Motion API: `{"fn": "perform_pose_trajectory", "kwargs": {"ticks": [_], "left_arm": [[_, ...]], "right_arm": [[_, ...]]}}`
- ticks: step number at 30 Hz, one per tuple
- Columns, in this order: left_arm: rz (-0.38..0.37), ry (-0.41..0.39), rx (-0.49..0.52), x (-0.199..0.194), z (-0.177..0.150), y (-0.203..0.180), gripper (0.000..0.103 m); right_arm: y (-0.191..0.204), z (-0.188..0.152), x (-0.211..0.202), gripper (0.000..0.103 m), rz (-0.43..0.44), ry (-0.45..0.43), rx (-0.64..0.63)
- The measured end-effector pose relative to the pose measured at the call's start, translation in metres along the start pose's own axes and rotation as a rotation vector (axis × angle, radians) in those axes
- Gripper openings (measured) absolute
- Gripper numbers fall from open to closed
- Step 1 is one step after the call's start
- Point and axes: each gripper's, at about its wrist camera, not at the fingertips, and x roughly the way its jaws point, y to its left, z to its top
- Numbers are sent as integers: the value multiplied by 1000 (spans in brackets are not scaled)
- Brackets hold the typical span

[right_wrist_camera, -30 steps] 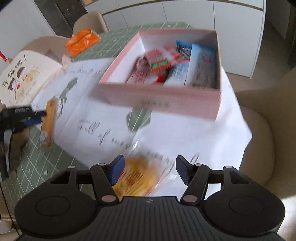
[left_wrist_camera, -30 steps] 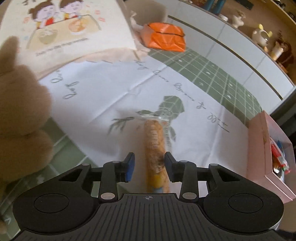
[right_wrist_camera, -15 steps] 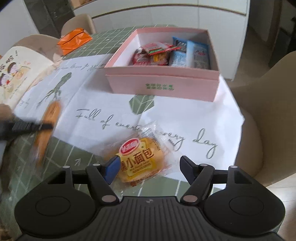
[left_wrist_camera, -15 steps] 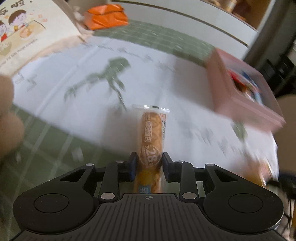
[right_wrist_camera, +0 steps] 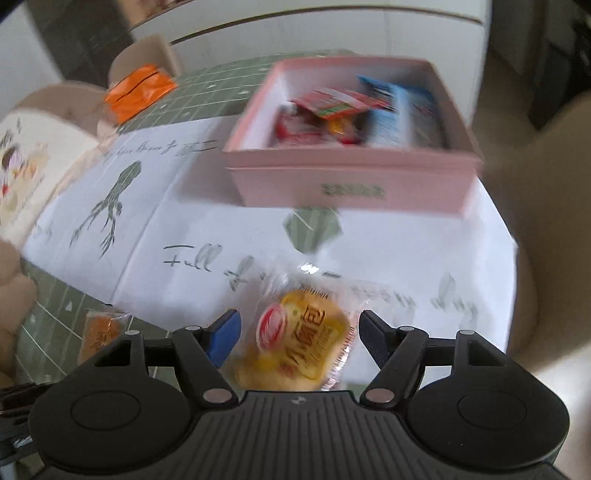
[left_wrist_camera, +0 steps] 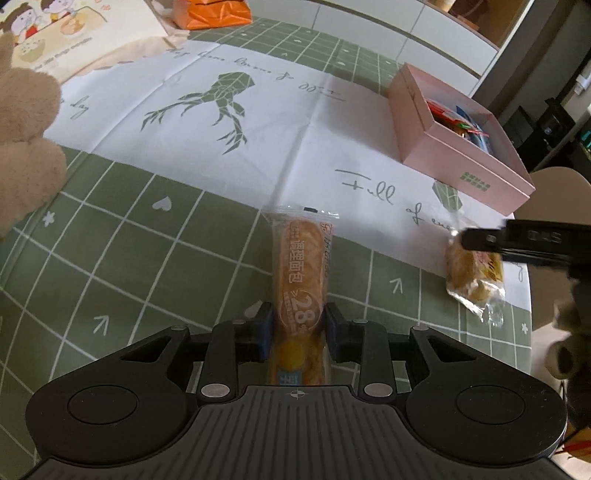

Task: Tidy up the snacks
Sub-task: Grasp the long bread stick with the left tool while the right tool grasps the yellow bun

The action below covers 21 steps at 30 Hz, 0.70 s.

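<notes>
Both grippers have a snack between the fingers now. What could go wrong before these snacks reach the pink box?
1. The left gripper is shut on only the near end of the long bread stick; the free end could sag or slip out.
2. The right gripper is open around the round bread packet; closing may catch only loose wrapper.
3. The pink box is already partly full.

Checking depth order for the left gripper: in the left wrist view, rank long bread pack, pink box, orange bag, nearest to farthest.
1. Long bread pack: clamped between the left gripper's pads, over the green cloth.
2. Pink box: farther off on the right, on the white sheet.
3. Orange bag: farthest, at the table's far edge, upper left.
</notes>
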Motion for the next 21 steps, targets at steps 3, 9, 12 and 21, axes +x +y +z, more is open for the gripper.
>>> {"fn": "perform_pose_trajectory", "kwargs": {"ticks": [3, 9, 12, 21], "left_arm": [[-2, -2, 3, -2, -3, 1, 34], [-2, -3, 11, -3, -5, -1, 34], [-1, -5, 17, -3, -7, -3, 34], [4, -1, 35, -5, -10, -7, 34]], "right_arm": [[21, -2, 7, 71, 31, 21, -98], [40, -33, -5, 71, 56, 42, -223], [38, -47, -7, 72, 44, 63, -247], [42, -75, -4, 91, -1, 23, -283]]}}
